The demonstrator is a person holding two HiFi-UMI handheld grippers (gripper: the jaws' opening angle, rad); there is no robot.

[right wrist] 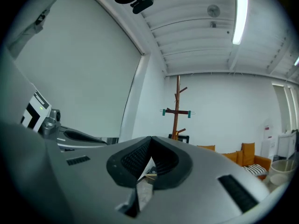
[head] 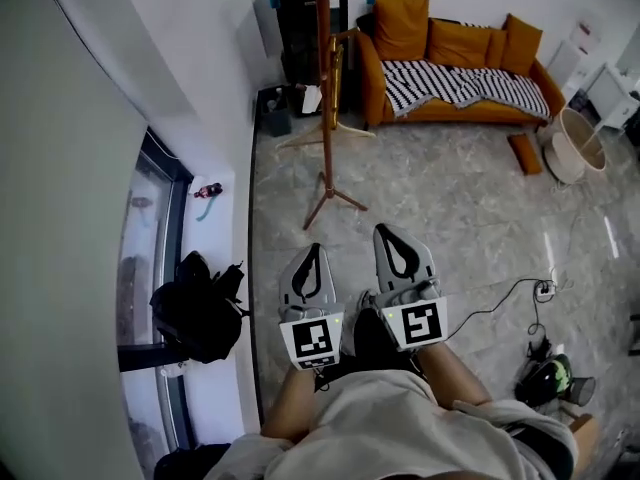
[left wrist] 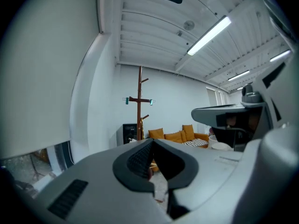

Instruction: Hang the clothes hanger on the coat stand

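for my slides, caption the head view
Left gripper and right gripper, shut and empty, face the coat stand across the floor.

The coat stand [head: 324, 88] is dark brown wood, the sofa [head: 400, 26] is orange with a black-and-white striped blanket [head: 452, 86], and the floor [head: 450, 208] is grey with a marble pattern.

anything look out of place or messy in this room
Only mildly. What looks like an orange cushion lies on the floor past one end of the sofa, and a black cable trails loose across the tiles. Nothing looks spilled or broken.
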